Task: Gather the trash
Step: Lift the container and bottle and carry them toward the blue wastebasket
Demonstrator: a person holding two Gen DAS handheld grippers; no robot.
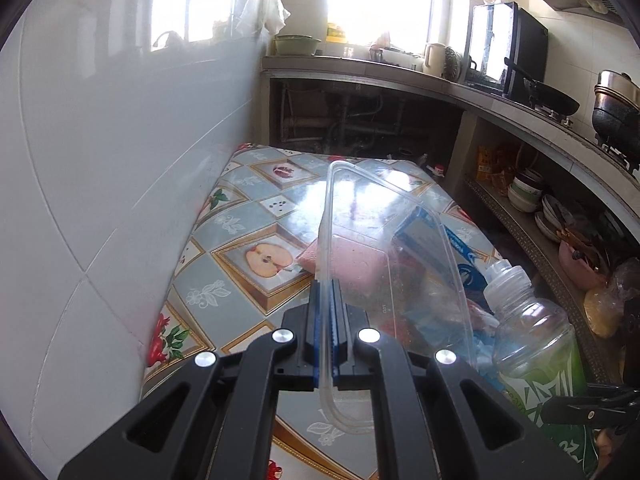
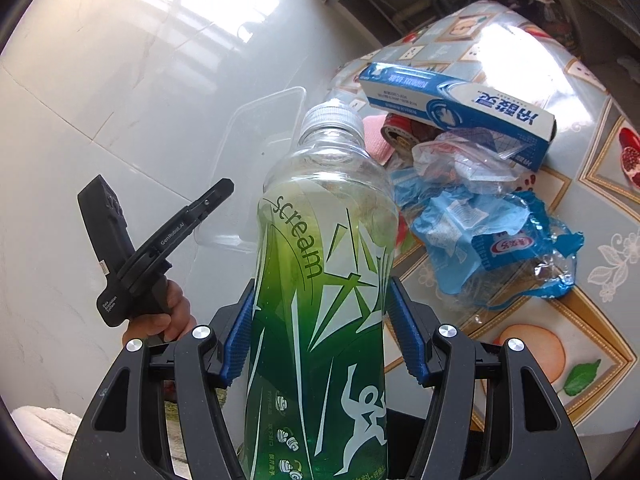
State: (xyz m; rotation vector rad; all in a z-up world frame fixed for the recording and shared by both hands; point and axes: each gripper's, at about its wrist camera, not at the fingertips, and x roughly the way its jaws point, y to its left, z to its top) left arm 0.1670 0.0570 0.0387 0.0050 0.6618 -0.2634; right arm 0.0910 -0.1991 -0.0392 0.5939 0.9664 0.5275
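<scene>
The left tool (image 1: 327, 316) is pressed together on the rim of a clear plastic container (image 1: 384, 240), holding it tilted above the table (image 1: 248, 184), whose cloth shows fruit pictures, beside the white tiled wall on the left. The right tool (image 2: 320, 336) pinches a green-labelled plastic bottle (image 2: 320, 264) around its middle, cap pointing away, lifted over the near edge of the table. Farther off on the table lie a blue and white carton (image 2: 460, 112), a crumpled clear bag (image 2: 460, 160), a torn blue wrapper (image 2: 500, 240) and a pink sponge (image 1: 352, 260), all close together.
</scene>
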